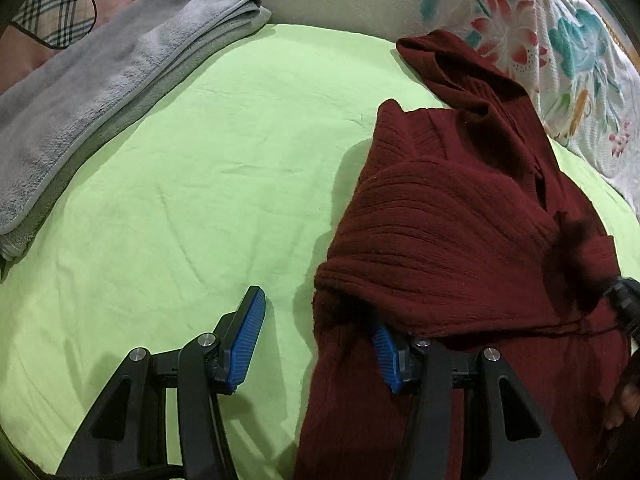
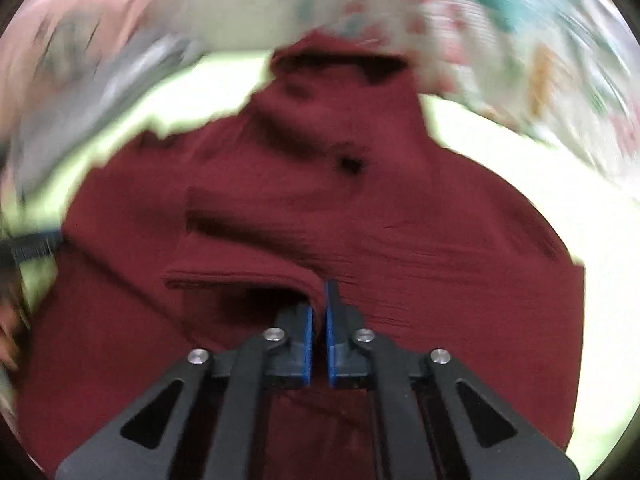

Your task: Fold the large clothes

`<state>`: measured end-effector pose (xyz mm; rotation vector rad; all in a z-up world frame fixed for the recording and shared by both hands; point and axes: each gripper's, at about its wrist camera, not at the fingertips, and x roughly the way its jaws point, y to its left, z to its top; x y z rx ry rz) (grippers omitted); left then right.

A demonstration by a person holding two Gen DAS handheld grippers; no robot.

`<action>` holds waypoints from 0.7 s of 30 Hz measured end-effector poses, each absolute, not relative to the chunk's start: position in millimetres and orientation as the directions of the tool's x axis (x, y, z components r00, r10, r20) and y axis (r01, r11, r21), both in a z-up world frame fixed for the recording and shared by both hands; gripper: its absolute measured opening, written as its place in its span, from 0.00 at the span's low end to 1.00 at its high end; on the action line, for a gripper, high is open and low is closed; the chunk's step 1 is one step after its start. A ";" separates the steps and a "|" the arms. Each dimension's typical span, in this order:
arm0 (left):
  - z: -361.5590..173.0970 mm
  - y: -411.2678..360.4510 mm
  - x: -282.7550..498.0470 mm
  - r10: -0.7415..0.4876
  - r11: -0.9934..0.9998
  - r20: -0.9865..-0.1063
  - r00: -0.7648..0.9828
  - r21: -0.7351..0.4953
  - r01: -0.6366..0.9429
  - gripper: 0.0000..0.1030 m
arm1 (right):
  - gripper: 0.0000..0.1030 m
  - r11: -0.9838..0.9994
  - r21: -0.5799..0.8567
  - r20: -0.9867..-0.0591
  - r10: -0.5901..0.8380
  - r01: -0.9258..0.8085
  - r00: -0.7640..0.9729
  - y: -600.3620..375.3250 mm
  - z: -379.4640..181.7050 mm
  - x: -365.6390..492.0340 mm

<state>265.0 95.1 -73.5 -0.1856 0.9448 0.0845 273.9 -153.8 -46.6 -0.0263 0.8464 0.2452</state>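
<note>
A dark red ribbed garment (image 1: 460,220) lies crumpled on the right side of a green sheet (image 1: 200,180). My left gripper (image 1: 316,312) stands open at the garment's left edge. Its left finger (image 1: 248,340) is bare over the sheet, and cloth drapes over its right finger (image 1: 388,360). In the right wrist view, which is blurred, the garment (image 2: 360,220) fills the middle. My right gripper (image 2: 320,300) is shut on a raised fold of it, with cloth pinched between the blue pads. That gripper also shows at the right edge of the left wrist view (image 1: 626,300).
A folded grey fleece blanket (image 1: 100,92) lies along the sheet's far left. A floral quilt (image 1: 560,40) borders the far right, and pink and plaid fabric (image 1: 60,0) sits at the top left. A hand (image 1: 624,404) shows at the right edge.
</note>
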 end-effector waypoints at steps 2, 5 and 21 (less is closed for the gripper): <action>-73.7 94.5 266.4 -0.008 0.980 -0.812 0.583 -0.123 -0.159 0.50 | 0.05 0.968 0.219 -0.711 0.242 -0.119 0.661 -191.3 -35.3 265.1; -73.4 89.9 269.8 0.012 0.980 -0.816 0.578 -0.106 -0.169 0.51 | 0.05 0.903 0.429 -0.671 0.289 0.039 0.683 -250.8 -35.1 248.9; -76.5 96.3 258.8 0.016 0.963 -0.806 0.592 -0.148 -0.227 0.52 | 0.35 0.825 0.525 -0.661 0.240 0.210 0.711 -293.0 -28.6 208.9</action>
